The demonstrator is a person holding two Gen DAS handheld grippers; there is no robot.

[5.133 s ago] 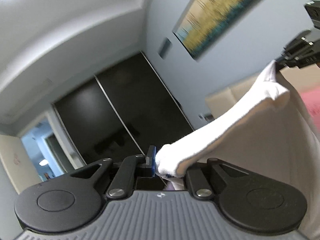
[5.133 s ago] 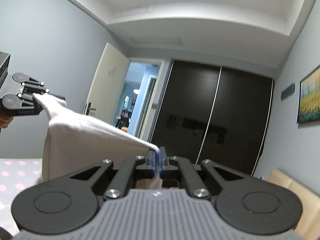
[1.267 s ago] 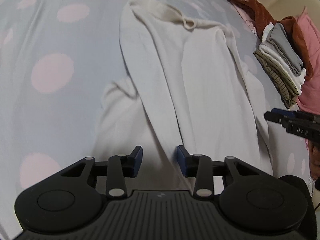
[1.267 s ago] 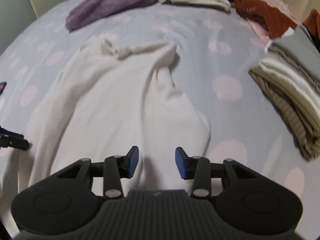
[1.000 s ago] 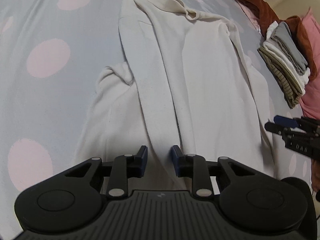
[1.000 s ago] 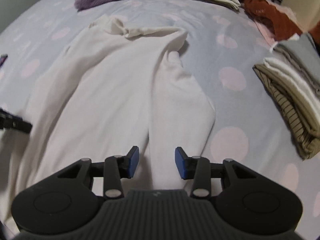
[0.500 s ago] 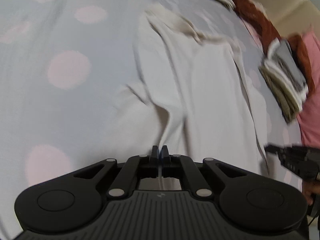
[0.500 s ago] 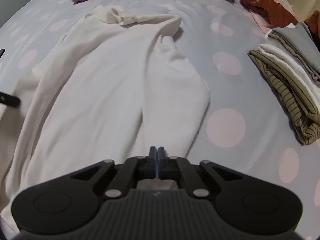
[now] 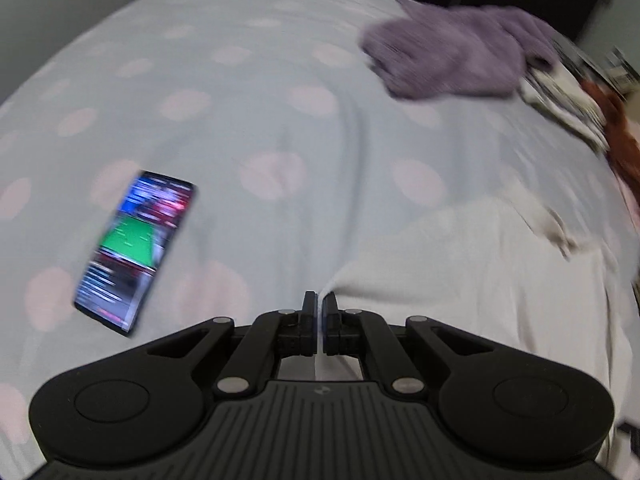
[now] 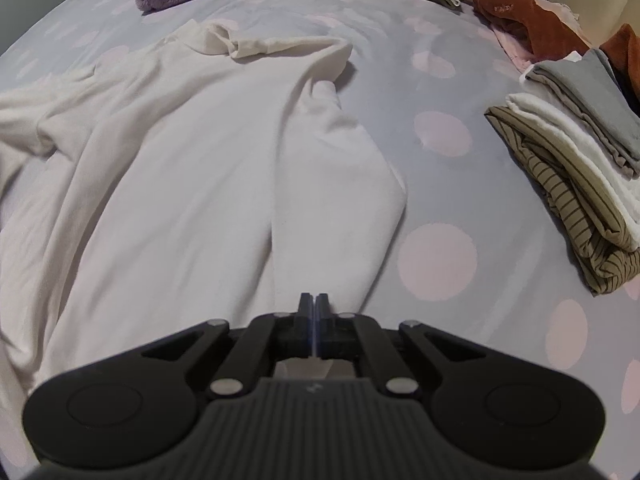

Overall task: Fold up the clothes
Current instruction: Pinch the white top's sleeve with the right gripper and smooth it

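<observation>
White sweater [image 10: 192,168] lies spread across the centre of the dotted bed [image 10: 440,260], its near edge pinched in the closed left gripper [image 9: 319,304] and right gripper [image 10: 315,304]; sleeve-folding seems underway, needing an inward carry next.

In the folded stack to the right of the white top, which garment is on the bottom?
The brown striped garment sits at the bottom; the plain white one lies on it, the grey one on top.
</observation>
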